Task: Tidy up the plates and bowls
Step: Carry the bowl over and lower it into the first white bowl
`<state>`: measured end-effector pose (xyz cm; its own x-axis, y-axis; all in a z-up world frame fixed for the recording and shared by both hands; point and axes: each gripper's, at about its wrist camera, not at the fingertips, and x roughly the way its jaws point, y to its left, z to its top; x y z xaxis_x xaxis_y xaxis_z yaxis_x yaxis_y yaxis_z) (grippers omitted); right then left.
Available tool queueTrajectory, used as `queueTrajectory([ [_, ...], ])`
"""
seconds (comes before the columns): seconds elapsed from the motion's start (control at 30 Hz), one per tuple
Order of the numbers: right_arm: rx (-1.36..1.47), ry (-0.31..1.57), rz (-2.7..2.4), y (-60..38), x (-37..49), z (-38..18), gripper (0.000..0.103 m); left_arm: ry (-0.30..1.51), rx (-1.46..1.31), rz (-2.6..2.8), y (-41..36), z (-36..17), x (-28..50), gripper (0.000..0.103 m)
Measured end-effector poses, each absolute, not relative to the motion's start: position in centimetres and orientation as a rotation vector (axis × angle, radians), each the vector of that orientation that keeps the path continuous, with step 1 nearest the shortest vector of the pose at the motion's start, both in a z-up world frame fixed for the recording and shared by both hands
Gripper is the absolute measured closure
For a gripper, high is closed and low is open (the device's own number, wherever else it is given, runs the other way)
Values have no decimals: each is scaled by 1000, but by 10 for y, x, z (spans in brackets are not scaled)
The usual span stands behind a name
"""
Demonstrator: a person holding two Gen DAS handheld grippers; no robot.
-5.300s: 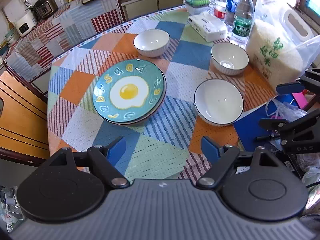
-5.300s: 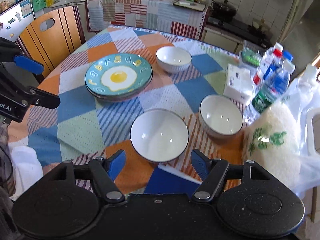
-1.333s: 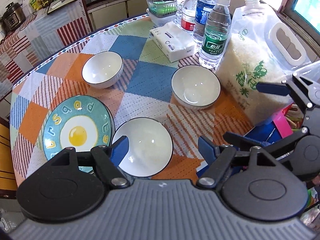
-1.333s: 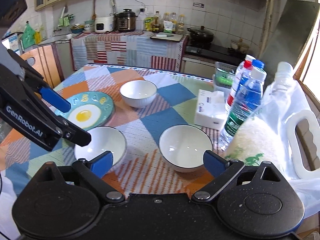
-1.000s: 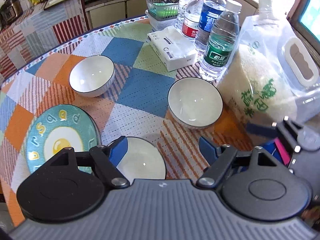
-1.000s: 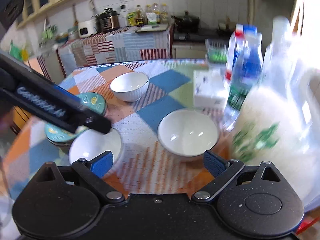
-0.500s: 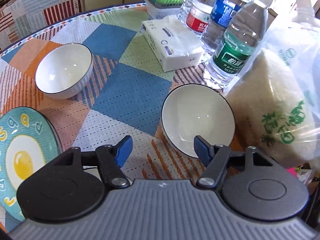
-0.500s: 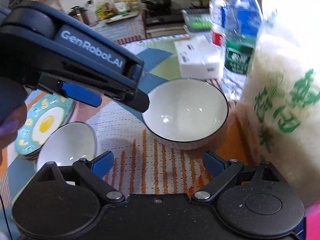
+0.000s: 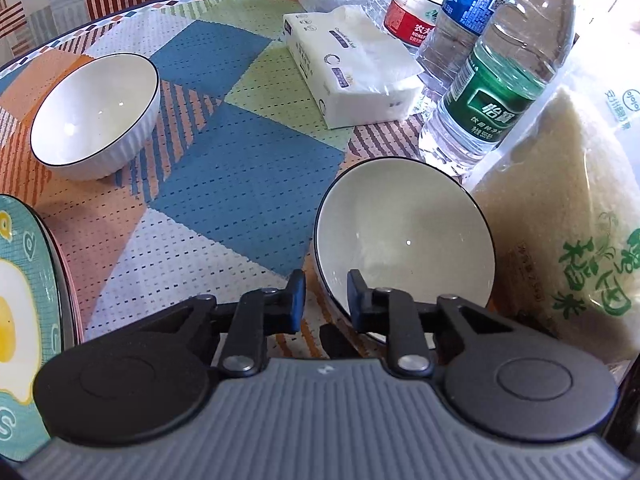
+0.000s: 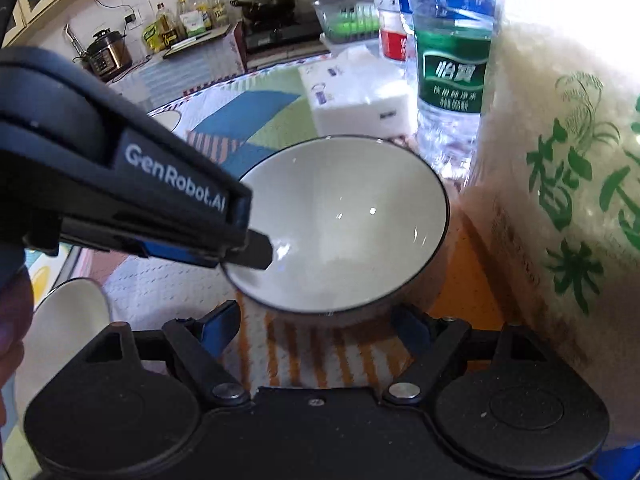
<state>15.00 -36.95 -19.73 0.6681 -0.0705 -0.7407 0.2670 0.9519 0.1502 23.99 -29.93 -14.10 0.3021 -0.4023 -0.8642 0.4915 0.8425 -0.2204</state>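
Closest to you, at the bottom of the left wrist view, your left gripper straddles the near rim of a white ceramic bowl with a thin dark rim. Its blue-padded fingers are closing, with one finger outside the bowl's wall and the other inside it, and the gap is nearly gone. From the right wrist view that same gripper reaches in from the left and its tip meets the bowl's left rim.

Your right gripper sits low in front of the same bowl. Its fingers stand far apart and are closing, one near each side of the bowl's base; whether the pads touch it cannot be told.

This bowl rests on the round table's patchwork cloth of blue, orange and green squares, just beside a clear plastic bag of white rice with green printing on its right.

To the left, a teal plate painted with a fried egg lies at the table's near edge. A second white bowl shows at the lower left of the right wrist view.

Farther off, a third white ribbed bowl stands upright on the left. Behind the gripped bowl stand a green-labelled clear water bottle, a white pack of tissues, and more bottles.
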Motion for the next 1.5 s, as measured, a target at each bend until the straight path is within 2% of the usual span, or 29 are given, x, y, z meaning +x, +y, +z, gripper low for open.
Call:
queueTrajectory([
  [0.1, 235, 800, -211, -370, 153, -198, 16, 1112, 77, -592, -300, -141, 238, 89],
  [0.43, 257, 822, -142, -367, 147, -184, 16, 1129, 71, -558, -281, -124, 226, 89],
  [1.07, 76, 760, 26, -321, 85, -94, 16, 1052, 158, -588, -223, -36, 158, 88],
  [1.5, -30, 784, 199, -286, 68, -82, 16, 1080, 97, -505, -172, -37, 138, 89],
])
